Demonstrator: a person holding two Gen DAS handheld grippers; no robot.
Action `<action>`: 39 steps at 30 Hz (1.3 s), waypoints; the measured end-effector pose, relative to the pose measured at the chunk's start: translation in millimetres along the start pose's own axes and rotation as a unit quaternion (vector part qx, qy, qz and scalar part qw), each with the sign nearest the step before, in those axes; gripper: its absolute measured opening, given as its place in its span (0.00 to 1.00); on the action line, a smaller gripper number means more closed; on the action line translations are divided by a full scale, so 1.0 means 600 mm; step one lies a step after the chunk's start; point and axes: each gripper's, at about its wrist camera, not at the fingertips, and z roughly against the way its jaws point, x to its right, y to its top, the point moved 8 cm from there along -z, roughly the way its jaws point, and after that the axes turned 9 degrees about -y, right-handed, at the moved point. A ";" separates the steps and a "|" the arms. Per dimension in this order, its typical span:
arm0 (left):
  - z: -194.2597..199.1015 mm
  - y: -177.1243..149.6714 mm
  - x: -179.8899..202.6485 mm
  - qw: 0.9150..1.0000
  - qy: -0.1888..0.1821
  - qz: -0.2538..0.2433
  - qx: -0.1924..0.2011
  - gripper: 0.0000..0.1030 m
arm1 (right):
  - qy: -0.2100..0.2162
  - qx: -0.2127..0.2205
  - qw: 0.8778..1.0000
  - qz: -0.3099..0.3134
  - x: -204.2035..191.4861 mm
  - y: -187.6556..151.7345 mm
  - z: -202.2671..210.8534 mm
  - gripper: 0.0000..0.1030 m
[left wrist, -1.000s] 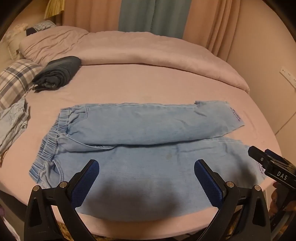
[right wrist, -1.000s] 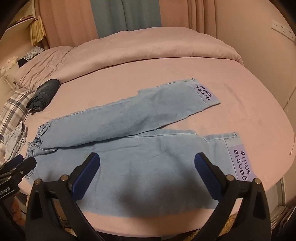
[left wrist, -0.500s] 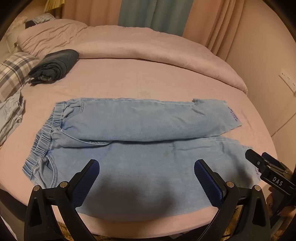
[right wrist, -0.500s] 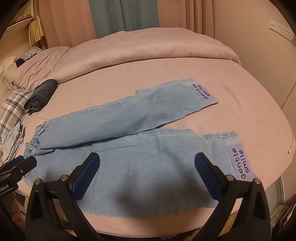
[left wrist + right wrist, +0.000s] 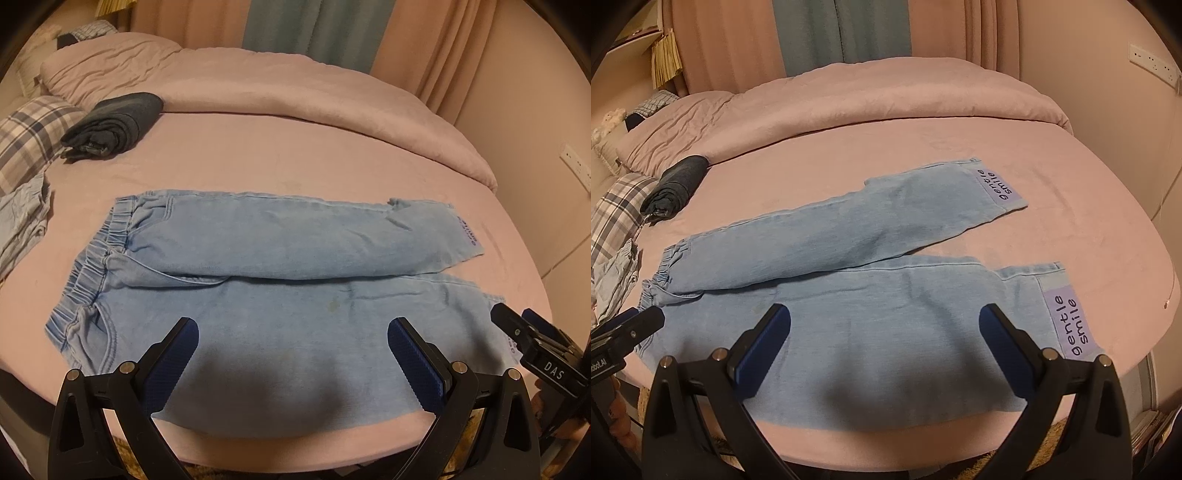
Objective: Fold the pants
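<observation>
Light blue denim pants (image 5: 280, 273) lie flat on the pink bed, elastic waistband at the left, both legs running right with purple "gentle smile" cuffs (image 5: 1071, 325). The far leg angles away from the near one in the right wrist view (image 5: 849, 236). My left gripper (image 5: 293, 354) is open and empty, above the near leg close to the waist half. My right gripper (image 5: 884, 343) is open and empty, above the near leg toward the cuff; its tip also shows at the left wrist view's right edge (image 5: 517, 332). The left gripper's tip shows at the far left (image 5: 628, 325).
A folded dark garment (image 5: 110, 125) lies at the back left beside a plaid pillow (image 5: 29, 136). A light blue crumpled garment (image 5: 22, 225) lies at the left edge. A rolled pink duvet (image 5: 295, 92) spans the back. The bed edge (image 5: 295, 439) is just under the grippers.
Both grippers have drifted slightly; the view has shifted a little over the pants. The pants have not moved and both grippers stay open.
</observation>
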 end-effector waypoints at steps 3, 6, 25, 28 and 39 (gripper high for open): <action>-0.003 0.000 0.001 1.000 -0.002 0.002 -0.001 0.99 | 0.003 -0.002 1.000 -0.002 0.001 -0.001 -0.003 0.99; -0.005 -0.001 0.002 1.000 0.000 0.000 -0.003 0.99 | 0.005 -0.003 1.000 -0.007 0.002 -0.002 -0.005 0.99; 0.001 0.002 -0.001 1.000 -0.015 0.017 -0.007 0.99 | 0.013 -0.014 1.000 -0.004 -0.006 -0.007 -0.020 0.97; 0.003 0.002 -0.001 1.000 -0.021 0.019 -0.008 0.99 | 0.009 -0.016 1.000 -0.003 -0.007 -0.006 -0.024 0.96; -0.001 -0.005 -0.001 1.000 -0.020 0.018 -0.014 0.99 | 0.009 -0.020 1.000 0.001 -0.008 -0.010 -0.025 0.95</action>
